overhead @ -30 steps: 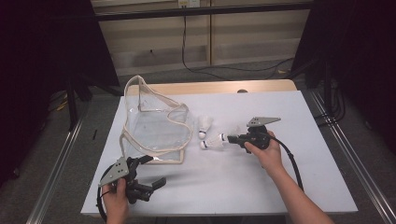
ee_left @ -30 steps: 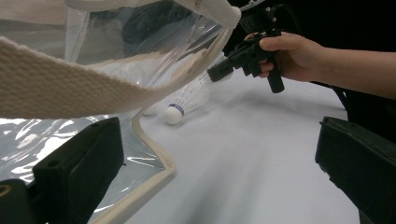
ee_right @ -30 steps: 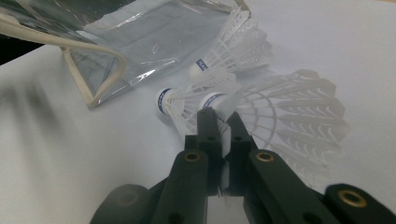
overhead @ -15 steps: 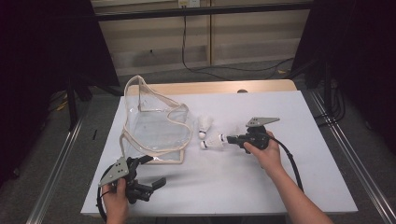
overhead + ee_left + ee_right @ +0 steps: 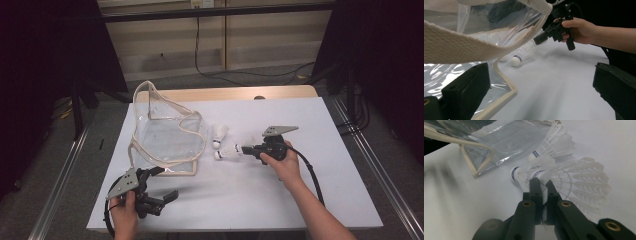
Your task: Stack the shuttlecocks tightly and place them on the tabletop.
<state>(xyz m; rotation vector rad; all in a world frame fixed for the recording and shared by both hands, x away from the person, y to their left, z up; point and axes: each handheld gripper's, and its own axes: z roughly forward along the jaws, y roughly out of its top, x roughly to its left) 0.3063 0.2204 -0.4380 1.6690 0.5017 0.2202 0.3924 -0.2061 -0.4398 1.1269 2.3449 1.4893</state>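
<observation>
1. The right gripper (image 5: 246,149) lies low over the middle of the tabletop (image 5: 310,200), a little toward the right edge, and points to the left edge.
2. Its two jaws are closed on the feather skirt of a white shuttlecock (image 5: 228,152); in the right gripper view the thin skirt (image 5: 543,180) is pinched between the two black tips.
3. This held shuttlecock lies almost level, with its round cork toward the bag.
4. A second shuttlecock (image 5: 219,134) is just beside it, toward the far edge, with its cork down on the tabletop.
5. In the right gripper view more shuttlecocks (image 5: 564,142) are close together in front of the jaws; how many exactly I cannot tell.
6. A clear plastic bag (image 5: 165,137) with a cream border lies on the left half of the tabletop, and its mouth faces the shuttlecocks.
7. The left gripper (image 5: 162,186) is near the front left corner, just beside the front edge of the bag.
8. Its jaws stand wide apart with nothing between them.
</observation>
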